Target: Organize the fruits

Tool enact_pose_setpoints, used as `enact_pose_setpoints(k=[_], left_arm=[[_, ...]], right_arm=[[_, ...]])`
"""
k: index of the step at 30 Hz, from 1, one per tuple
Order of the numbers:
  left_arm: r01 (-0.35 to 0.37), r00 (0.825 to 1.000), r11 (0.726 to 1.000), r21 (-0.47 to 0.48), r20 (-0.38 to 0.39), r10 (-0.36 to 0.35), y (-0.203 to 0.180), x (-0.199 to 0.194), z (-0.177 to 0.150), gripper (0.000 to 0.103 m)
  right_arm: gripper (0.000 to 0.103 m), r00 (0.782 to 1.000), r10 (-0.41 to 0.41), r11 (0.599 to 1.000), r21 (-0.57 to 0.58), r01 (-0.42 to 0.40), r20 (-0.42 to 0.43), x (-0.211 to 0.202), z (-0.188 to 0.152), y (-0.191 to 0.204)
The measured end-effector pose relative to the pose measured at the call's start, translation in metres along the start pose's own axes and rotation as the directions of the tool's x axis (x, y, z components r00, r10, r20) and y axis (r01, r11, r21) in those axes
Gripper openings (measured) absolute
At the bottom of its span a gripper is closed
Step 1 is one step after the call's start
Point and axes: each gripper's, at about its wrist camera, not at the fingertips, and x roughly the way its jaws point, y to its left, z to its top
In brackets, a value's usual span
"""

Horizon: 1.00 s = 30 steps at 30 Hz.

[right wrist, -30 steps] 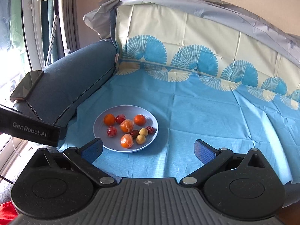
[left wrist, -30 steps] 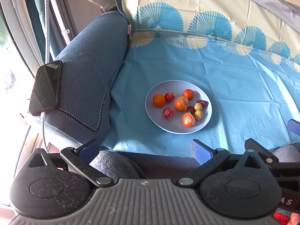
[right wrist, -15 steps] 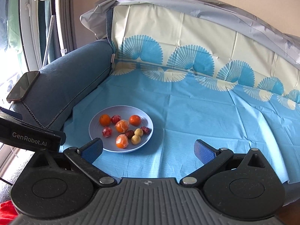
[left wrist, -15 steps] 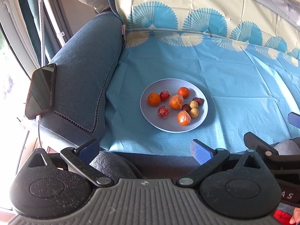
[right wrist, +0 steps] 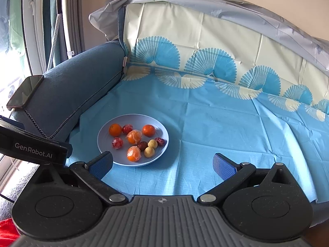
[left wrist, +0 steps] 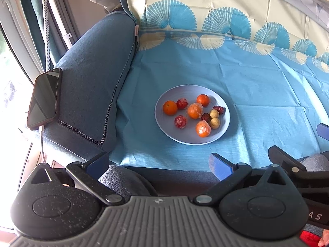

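Both grippers, L [left wrist: 158, 162] & R [right wrist: 162, 162], empty w/ jaws wide; plate [right wrist: 162, 145] of fruit ahead, apart, nearer R's left finger.

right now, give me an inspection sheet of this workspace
surface: blue cloth with fan pattern, draped over a sofa seat and back.
job's things: pale plate holding two bare oranges, two wrapped oranges, two wrapped red fruits, two dark red dates, two small yellow fruits.
clutter: phone lying on the armrest.
grippers: left claw open, empty, short of the plate; right claw open, empty, near the plate's edge.
cables: white cable plugged into the phone.
surroundings: curtain and window at left.
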Motion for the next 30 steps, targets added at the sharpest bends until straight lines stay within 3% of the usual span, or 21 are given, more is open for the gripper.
enact_pose_setpoints(k=[30], left_arm=[[-0.007,1.000,1.000,-0.008,-0.001,0.007,0.0026,0.0002,0.0010,0.103]], right_arm=[[0.102,1.000,0.002,1.000,-0.007,-0.002,0.004,-0.0002,0.0021,-0.0001]])
